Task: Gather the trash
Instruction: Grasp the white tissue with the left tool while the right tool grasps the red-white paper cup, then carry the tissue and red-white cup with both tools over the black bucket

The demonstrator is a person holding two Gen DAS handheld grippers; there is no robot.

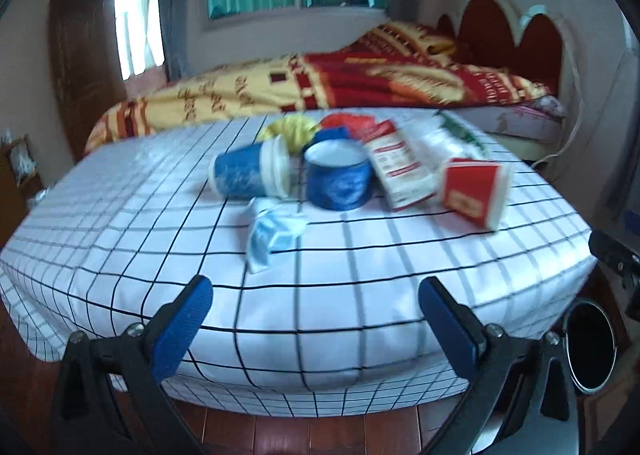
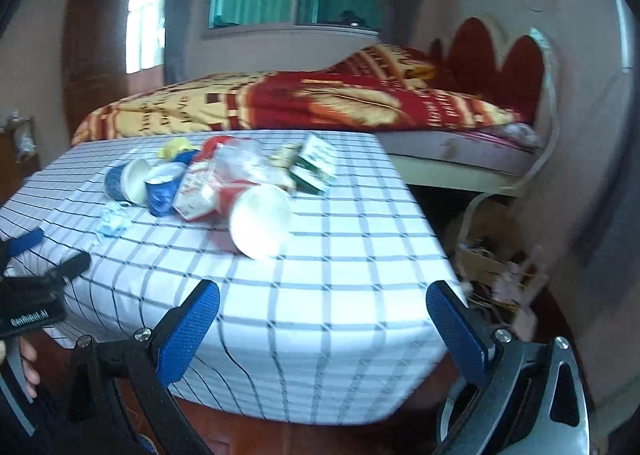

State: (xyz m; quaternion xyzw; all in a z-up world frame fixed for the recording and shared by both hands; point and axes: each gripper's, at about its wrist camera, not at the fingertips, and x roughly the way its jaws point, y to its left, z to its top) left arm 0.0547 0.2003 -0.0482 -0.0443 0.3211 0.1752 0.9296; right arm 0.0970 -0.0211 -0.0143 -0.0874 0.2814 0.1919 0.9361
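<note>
On the checked table [image 1: 360, 295], blurred cups and cartons [image 1: 400, 171] lie tumbled; both hand-held grippers [image 1: 316, 319] [image 2: 324, 319] gape empty.

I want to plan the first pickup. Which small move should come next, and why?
Probably advance the left gripper toward the crumpled blue-white wrapper. Both grippers are open and empty at the table's near edge, and this wrapper lies nearest, apart from the pile of cups.

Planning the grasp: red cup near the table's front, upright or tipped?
Tipped. The red cup lies on its side on the table, white open mouth facing the right wrist camera.
</note>
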